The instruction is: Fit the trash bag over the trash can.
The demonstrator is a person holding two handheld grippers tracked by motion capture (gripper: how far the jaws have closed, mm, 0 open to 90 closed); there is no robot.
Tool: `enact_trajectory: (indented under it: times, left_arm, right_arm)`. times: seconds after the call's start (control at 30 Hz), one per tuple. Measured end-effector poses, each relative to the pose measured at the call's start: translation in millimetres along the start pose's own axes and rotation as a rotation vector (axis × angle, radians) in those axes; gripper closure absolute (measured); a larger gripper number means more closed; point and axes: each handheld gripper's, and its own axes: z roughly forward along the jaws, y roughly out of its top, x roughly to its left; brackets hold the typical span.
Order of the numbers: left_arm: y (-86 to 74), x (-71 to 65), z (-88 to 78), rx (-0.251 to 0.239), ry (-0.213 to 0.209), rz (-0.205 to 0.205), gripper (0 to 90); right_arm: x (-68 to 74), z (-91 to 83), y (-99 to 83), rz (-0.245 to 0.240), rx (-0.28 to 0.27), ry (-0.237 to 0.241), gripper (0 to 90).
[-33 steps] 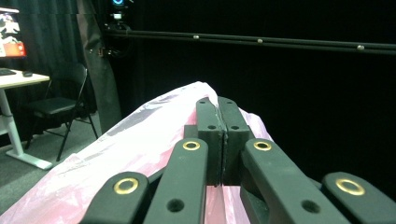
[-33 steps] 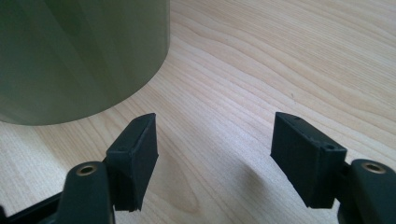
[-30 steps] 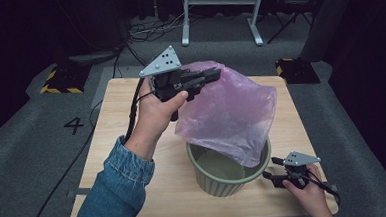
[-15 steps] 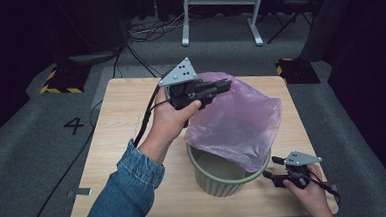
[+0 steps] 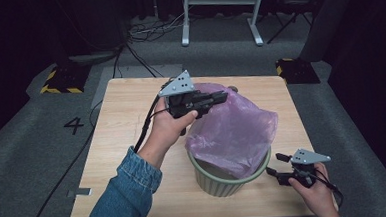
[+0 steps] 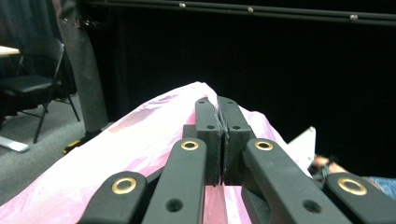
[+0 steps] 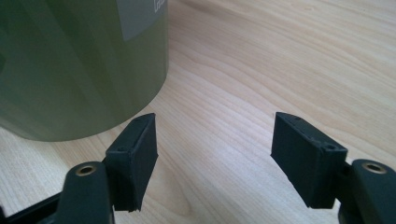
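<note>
Dark curtains ring a pale wooden counter [image 5: 127,142], and the green bin [image 5: 225,179] near its front edge is our landmark. Just right of the bin, closest to us, the right tool [image 5: 279,170] rests low on the counter with its jaws spread wide and nothing between them, beside the bin's wall [image 7: 79,60]. Behind and above the bin, the left tool [image 5: 220,98] has its jaws pressed together, pinching the top of the pink bag [image 5: 237,131]. The bag's lower part sits inside the bin while its upper part billows out over the far rim. My read: the bag is being settled in as a liner. Best to lower that pinch slowly toward the bin's far rim, keeping the film taut, not stretched. The idle tool could steady the bin's side, since a light bin may slide or tip if the bag drags.
</note>
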Motion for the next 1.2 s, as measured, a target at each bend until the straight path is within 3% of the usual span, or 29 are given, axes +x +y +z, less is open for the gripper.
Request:
enact_trajectory:
  times: [0.23, 0.5, 0.73, 0.9, 1.03, 1.2]
  left_arm:
    - [-16.5, 2.0, 0.4, 0.023, -0.02, -0.017, 88.3]
    - [-23.8, -8.8, 6.6, 0.076, -0.039, 0.025, 88.3]
    - [-41.8, -7.0, 2.5, 0.105, -0.033, 0.003, 88.1]
    - [-52.6, -10.1, -0.2, 0.136, -0.045, 0.006, 88.1]
    - [-58.9, -15.4, -2.3, 0.193, -0.053, 0.031, 88.1]
    - [-61.2, -20.5, -4.9, 0.199, -0.078, 0.028, 88.1]
  right_arm:
    - [-3.7, -8.5, 7.6, -0.011, -0.012, -0.008, 31.8]
    - [-4.8, -16.7, 13.3, -0.016, -0.029, -0.015, 31.8]
    - [-5.2, -19.4, 13.7, -0.016, -0.034, -0.017, 31.8]
    - [-6.3, -20.6, 14.6, -0.014, -0.037, -0.02, 31.9]
    - [-6.1, -20.9, 15.7, -0.015, -0.037, -0.02, 31.9]
    - [-5.6, -21.4, 18.5, -0.017, -0.042, -0.018, 31.9]
